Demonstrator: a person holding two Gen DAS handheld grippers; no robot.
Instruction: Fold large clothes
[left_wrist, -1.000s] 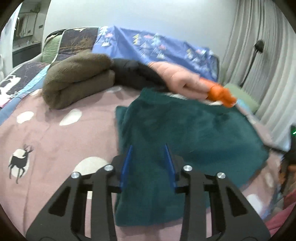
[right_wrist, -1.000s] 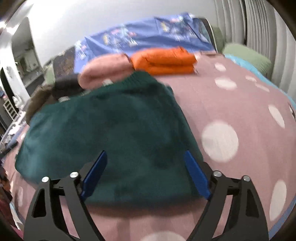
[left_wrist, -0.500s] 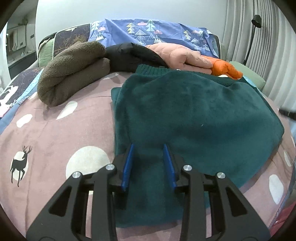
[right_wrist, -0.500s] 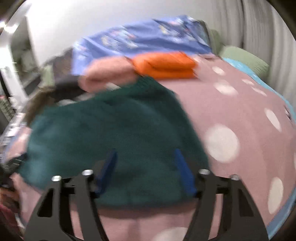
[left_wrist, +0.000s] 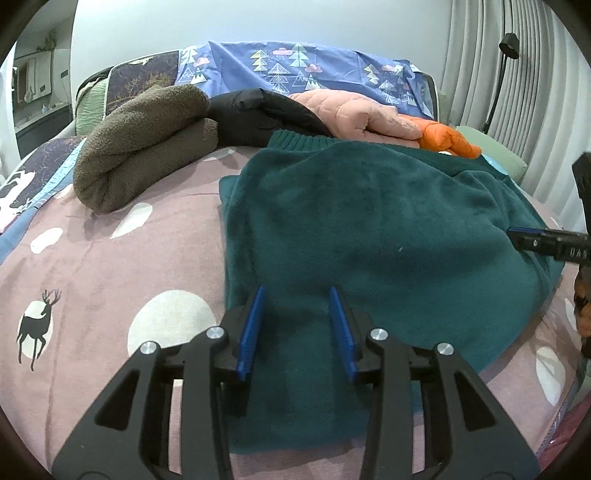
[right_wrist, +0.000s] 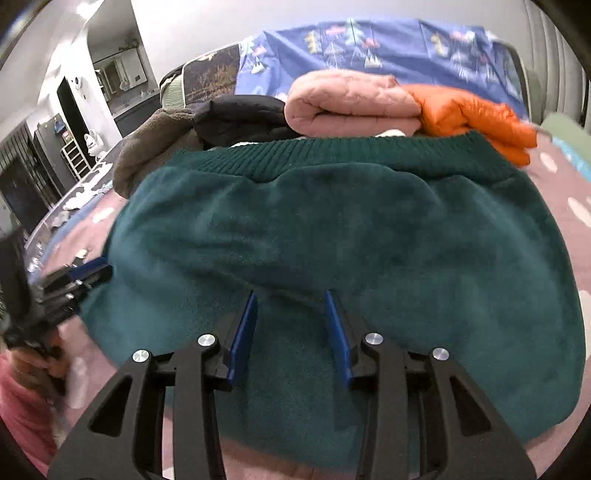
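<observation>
Green fleece, part-folded, mid-frame on the bed.
Left claw (left_wrist: 297, 326) and right claw (right_wrist: 291, 330) both parted, gripping nothing, over the green fleece (left_wrist: 369, 236). Risk, I judge: a shallow pinch takes one layer, and the fold slumps.

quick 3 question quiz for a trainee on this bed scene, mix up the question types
1. True or false: the left gripper is clamped on the brown fleece bundle.
2. Multiple choice: which folded item lies directly beside the orange jacket? A) black jacket B) pink quilted jacket C) the brown fleece bundle
3. Fill in: the ribbed hem of the green sweater sits at its ___ edge, seen from the right gripper.

Key
1. False: its jaws stand apart over the green sweater.
2. B
3. far
</observation>
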